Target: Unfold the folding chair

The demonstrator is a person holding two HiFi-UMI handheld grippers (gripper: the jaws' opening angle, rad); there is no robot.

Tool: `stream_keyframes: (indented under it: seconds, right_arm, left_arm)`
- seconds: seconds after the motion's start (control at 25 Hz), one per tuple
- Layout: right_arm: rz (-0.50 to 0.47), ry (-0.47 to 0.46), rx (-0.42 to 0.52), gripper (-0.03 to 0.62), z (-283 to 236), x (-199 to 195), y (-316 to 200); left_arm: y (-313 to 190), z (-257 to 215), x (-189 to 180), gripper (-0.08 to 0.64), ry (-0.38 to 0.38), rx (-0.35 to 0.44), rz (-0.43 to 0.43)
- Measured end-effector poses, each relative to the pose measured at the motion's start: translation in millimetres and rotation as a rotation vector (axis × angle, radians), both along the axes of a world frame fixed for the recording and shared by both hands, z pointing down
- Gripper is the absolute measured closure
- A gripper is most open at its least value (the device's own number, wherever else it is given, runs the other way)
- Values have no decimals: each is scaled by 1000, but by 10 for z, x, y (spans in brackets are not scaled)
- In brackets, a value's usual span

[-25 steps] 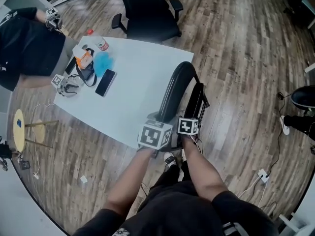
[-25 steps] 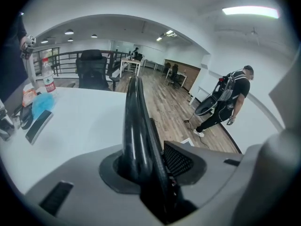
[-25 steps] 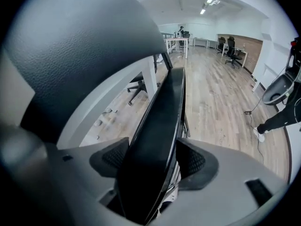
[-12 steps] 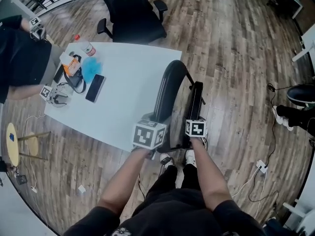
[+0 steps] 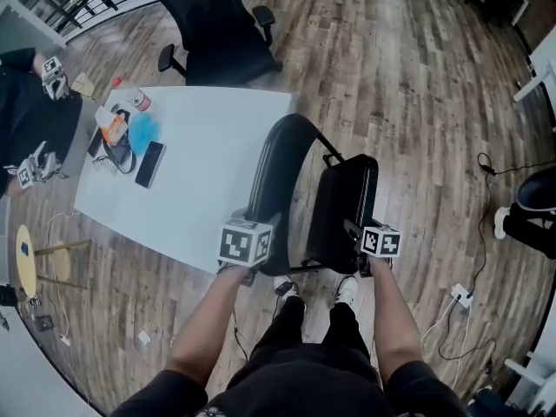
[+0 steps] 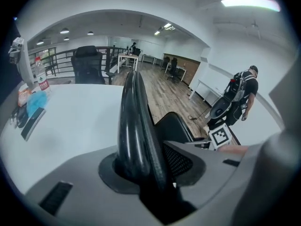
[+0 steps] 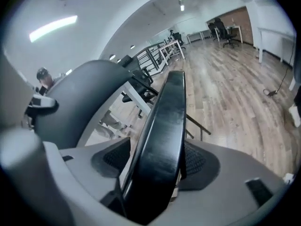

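— Where are you standing?

— On a wood-plank floor (image 5: 417, 76), at the near edge of a white table (image 5: 200, 189). On its far left corner lie a phone (image 5: 149, 163), a blue cloth (image 5: 142, 133) and a bottle (image 5: 132, 100). A black office chair (image 5: 217, 24) stands beyond the table.

— And the folding chair?

— The folding chair (image 5: 347, 233) stands on the floor right in front of me, beside the table's right edge, with 2 of its parts in my 2 grippers. My left gripper (image 6: 148, 166) is clamped low on the backrest (image 5: 268, 168), a black curved hoop. Its jaws have just been closing, and the hoop rises from between the pads straight ahead of the camera. I cannot tell whether the hoop touches the table.

— And the right side?

— To the right of the backrest the seat (image 5: 343, 202) stands off from it at an angle, with a gap between them. My right gripper (image 7: 155, 161) pinches the seat's near edge. Its jaws have also just been closing, and the black panel fills the space between the pads. The 2 grippers are apart, the left one by the table and the right one over open floor.
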State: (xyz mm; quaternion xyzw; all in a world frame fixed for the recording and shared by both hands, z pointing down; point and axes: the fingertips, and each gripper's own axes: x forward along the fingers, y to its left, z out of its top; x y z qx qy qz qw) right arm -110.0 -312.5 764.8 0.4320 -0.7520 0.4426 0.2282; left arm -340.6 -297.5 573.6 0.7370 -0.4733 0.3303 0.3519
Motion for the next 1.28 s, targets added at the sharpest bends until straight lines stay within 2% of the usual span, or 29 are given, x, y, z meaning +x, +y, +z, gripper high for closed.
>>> stream_keyframes:
  seconds: [0.08,0.2,0.36,0.52,0.72,1.0,1.2,1.28]
  right_arm:
    - [-8,-64,-32,288,94,291,16]
    - [6,-84,-78,273,318,809,45]
    - [28,-84,-130,253,713,1430,112]
    - [-7,-58,-159,253,1111,1896,149]
    - [0,-88,-173,253,1551,2399,183]
    - [-16,-233,-214,247,2053,2944,210]
    - [4,-296,-189,244,2416,3270,164]
    - [33,-349,-176,242,2558,3391,156]
  left_arm:
    - [13,116,117,423,-16,-18,-5]
    - [38,290,318,420,-28,-38,-10]
    - [40,539,486,407,-34,-49,-37]
    - [-2,775,531,382,-71,-59,-51]
    - [1,1046,734,382,-38,-73,-51]
    - [-50,1338,994,376,-17,-65,-88]
    - [-92,1598,1116,373,21,-68,-98]
    - [-89,1740,1156,373,45,-75,-104]
